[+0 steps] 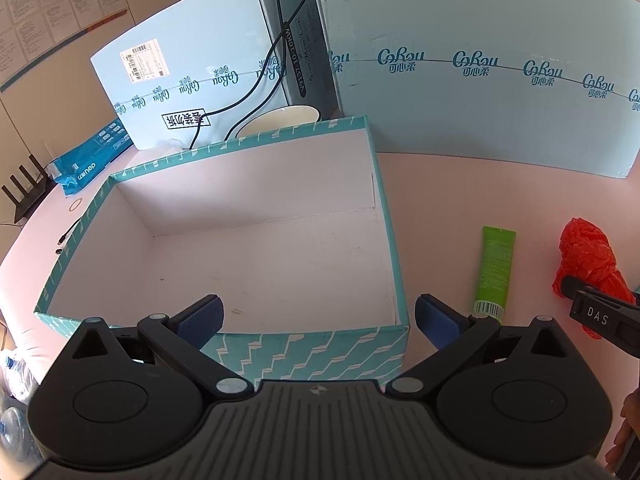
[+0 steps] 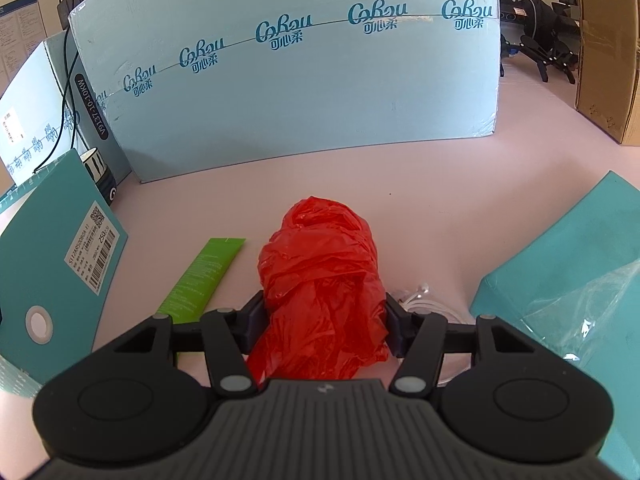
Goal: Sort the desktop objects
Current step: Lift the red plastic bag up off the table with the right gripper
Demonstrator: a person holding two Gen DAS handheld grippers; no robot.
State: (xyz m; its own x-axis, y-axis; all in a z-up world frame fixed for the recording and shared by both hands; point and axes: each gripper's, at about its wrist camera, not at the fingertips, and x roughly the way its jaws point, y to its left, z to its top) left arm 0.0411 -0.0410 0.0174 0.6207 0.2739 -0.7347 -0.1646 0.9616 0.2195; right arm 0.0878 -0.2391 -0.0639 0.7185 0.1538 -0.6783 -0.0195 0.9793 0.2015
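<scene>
A crumpled red plastic bag [image 2: 320, 256] lies on the pink tabletop, and my right gripper [image 2: 325, 318] is shut on its near end, with both pads pressed into the plastic. Left of the bag lies a green tube [image 2: 200, 276]. In the left wrist view the same red plastic bag [image 1: 586, 256] and green tube [image 1: 494, 268] sit right of an empty teal patterned box [image 1: 312, 354]. One black finger of the right gripper [image 1: 588, 312] reaches the bag there. My left gripper [image 1: 319, 312] hangs open over the box's near wall, holding nothing.
Large light blue cartons [image 2: 300, 92] stand along the back. A cream bowl [image 1: 280, 120] and black cables sit behind the box. A white cable [image 2: 416, 300] lies right of the bag, beside a teal lid [image 2: 560, 264] with clear plastic. A brown cardboard box [image 2: 612, 60] stands far right.
</scene>
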